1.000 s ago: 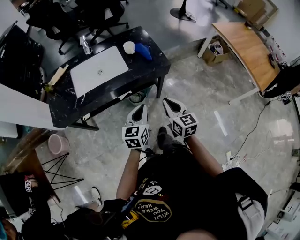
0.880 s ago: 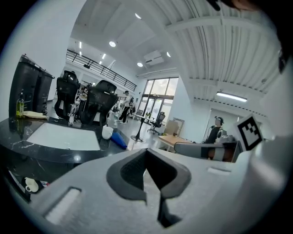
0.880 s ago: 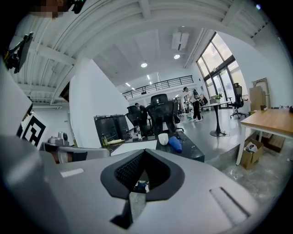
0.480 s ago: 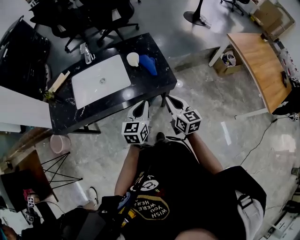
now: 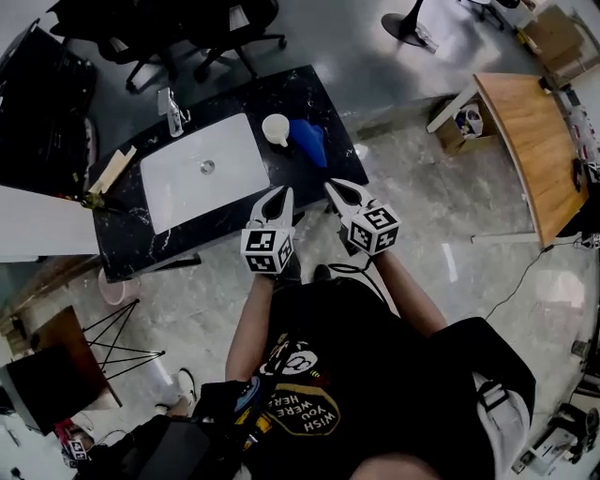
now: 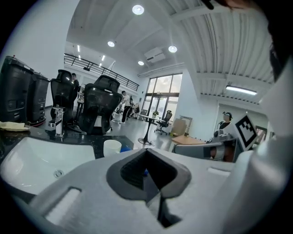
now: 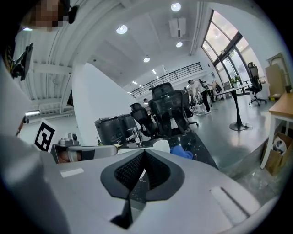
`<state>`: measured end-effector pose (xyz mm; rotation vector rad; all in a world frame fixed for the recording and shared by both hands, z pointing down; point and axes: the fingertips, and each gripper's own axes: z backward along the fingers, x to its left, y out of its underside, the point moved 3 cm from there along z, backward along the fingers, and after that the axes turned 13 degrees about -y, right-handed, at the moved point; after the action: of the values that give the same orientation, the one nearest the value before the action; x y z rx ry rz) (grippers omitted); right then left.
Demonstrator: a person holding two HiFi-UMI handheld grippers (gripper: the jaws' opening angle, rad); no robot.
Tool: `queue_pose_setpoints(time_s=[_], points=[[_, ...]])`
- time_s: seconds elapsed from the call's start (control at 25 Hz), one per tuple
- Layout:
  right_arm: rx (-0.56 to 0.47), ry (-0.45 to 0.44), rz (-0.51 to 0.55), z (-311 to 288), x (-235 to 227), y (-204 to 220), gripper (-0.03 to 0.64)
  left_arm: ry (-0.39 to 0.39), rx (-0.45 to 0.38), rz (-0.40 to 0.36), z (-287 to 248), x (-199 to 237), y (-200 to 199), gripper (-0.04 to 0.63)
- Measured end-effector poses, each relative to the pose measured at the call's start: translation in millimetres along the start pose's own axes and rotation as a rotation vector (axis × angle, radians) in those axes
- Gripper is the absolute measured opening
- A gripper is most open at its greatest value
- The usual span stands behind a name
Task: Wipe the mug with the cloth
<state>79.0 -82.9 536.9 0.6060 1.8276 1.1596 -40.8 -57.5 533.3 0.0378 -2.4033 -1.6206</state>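
As I walk up to it, the black marble surface (image 5: 309, 94) has drawn much nearer than a second ago. The tips of both grippers now show against its near edge instead of over bare floor. My left gripper (image 5: 279, 199) has its fingers (image 6: 126, 176) clenched on nothing. My right gripper (image 5: 337, 192) is the same, its fingers (image 7: 126, 176) pressed together and empty. I judge the approach nearly done and the wiping not yet begun, with neither thing picked up.

On the surface a tap (image 5: 170, 101) stands at the far left behind the white basin (image 5: 206, 169). The white mug (image 5: 276, 128) sits just right of the basin, and the blue cloth (image 5: 307, 141) lies right beside it; I cannot tell whether they touch.

Around it are a pink bucket (image 5: 112, 284) on the grey floor, black office chairs (image 5: 187, 28) beyond the surface, and a wooden desk (image 5: 530, 141) well off to the right.
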Motion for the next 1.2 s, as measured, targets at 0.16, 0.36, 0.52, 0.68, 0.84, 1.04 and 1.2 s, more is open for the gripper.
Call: queue_pose_setpoints(time_s=[0.16,0.36,0.52,0.68,0.84,1.04,1.2], points=[[0.04,0.018,0.075,-44,-29,-5,0.003,0.043,0.022,-0.059,-43,29,3,0.005],[0.151,0.105,0.08,-83,-86,16,0.003,0.106,0.079,-0.13,-86,65,24,0.005],[0.219,0.138,0.116,-111,-124,17,0.033,0.099,0.119,-0.12,-116,87,25,0.005],[0.311,0.169,0.132,-138,-161,24,0.08,0.076,0.144,-0.108,-131,97,26,0.005],[0.45,0.162,0.118,-157,-183,46,0.15,0.031,0.162,-0.091,-138,101,26,0.003],[0.505,0.096,0.168,-171,-180,62,0.132,-0.026,0.15,-0.053,-146,110,21,0.005],[0.48,0.069,0.097,-171,-184,54,0.092,-0.067,0.149,-0.015,-152,118,20,0.005]])
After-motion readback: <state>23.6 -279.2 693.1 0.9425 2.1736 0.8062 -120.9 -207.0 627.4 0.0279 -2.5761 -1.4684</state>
